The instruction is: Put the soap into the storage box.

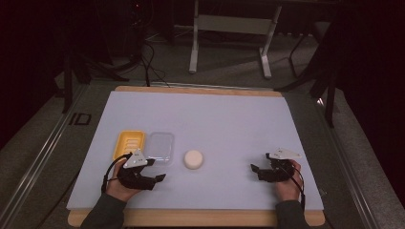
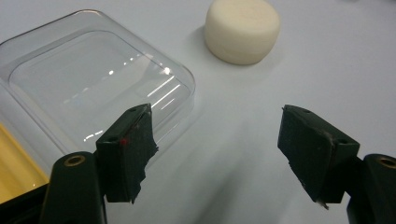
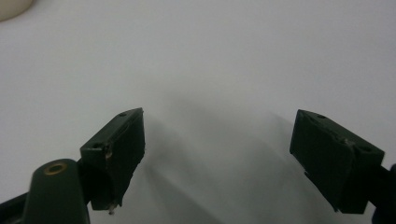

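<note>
From above, there's a white mat (image 1: 200, 124) on a wooden table (image 1: 191, 218) with three things lined up on the near left: a yellow tray (image 1: 128, 143), a clear plastic lid (image 1: 159, 145) just beside it, and a round white soap (image 1: 193, 159) a bit further right. The left gripper (image 1: 156, 171) sits right in front of the tray and lid, the right gripper (image 1: 260, 168) well apart near the mat's right side, both held in hands.

Left gripper view: jaws spread wide, nothing between them. The lid (image 2: 93, 79) lies just past the left jaw, a yellow corner (image 2: 14, 168) beyond it, the soap (image 2: 243, 30) further ahead.

Right gripper view: jaws also wide apart and empty, over bare mat (image 3: 224, 70). A sliver of the soap (image 3: 11, 8) peeks in top left.
</note>
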The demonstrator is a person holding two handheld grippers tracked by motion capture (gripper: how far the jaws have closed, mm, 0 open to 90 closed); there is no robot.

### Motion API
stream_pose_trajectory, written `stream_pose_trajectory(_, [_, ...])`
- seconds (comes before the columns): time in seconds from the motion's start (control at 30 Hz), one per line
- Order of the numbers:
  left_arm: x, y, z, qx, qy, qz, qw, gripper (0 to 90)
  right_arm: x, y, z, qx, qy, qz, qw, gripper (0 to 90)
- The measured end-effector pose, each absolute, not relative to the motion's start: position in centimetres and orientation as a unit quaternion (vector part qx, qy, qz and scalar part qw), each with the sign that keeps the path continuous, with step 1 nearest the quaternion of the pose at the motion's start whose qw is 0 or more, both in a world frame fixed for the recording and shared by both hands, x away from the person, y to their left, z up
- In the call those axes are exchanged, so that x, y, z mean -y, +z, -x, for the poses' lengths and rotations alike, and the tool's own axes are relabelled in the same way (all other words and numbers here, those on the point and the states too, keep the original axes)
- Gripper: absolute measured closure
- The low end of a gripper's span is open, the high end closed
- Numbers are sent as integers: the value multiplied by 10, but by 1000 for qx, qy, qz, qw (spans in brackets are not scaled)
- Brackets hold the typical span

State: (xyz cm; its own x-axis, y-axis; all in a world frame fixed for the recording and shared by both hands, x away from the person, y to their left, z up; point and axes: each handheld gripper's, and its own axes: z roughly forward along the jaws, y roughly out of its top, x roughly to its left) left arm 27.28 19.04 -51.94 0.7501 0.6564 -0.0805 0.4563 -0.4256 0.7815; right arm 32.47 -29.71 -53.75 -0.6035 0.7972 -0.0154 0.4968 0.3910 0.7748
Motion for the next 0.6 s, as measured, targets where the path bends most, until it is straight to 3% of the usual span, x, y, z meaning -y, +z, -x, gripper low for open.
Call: stream_pose_trajectory(0.6, [-188,-518,-272,-339,129,-843,398,268,303,-536,-318,-797,424,-381,200,161])
